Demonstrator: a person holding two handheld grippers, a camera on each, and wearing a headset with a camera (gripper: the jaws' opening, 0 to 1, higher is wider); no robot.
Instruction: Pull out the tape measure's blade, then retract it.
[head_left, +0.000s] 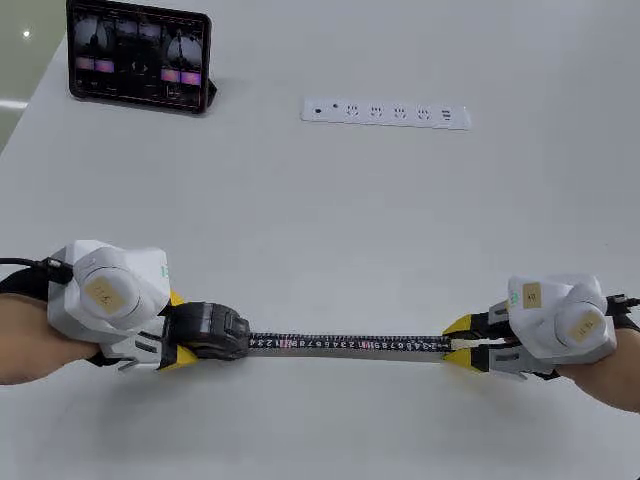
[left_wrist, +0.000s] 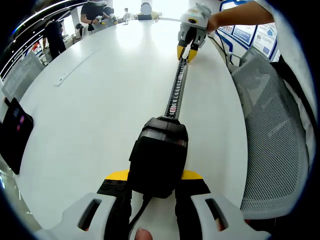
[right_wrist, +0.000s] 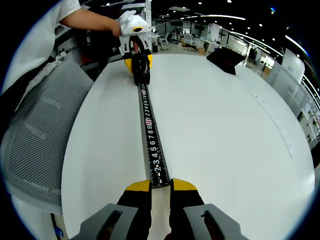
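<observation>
White bench (head_left: 330, 200), left gripper (head_left: 178, 330) clamped on tape measure case (head_left: 212, 330); right gripper (head_left: 462, 342) pinching blade (head_left: 350, 343), tip hidden

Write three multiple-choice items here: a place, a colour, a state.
1. Where is the power strip relative to the blade? A. Under it. B. Nearer the person. C. Beyond it, farther from the person.
2. What colour is the tape measure's case? A. Black. B. Red. C. White.
3. How is the blade? A. Fully retracted. B. Pulled out in a straight line. C. Coiled loose.
Key: 1 C: it lies past the blade; 2 A: the left gripper holds a black case; 3 B: the right gripper pinches its far end.
</observation>
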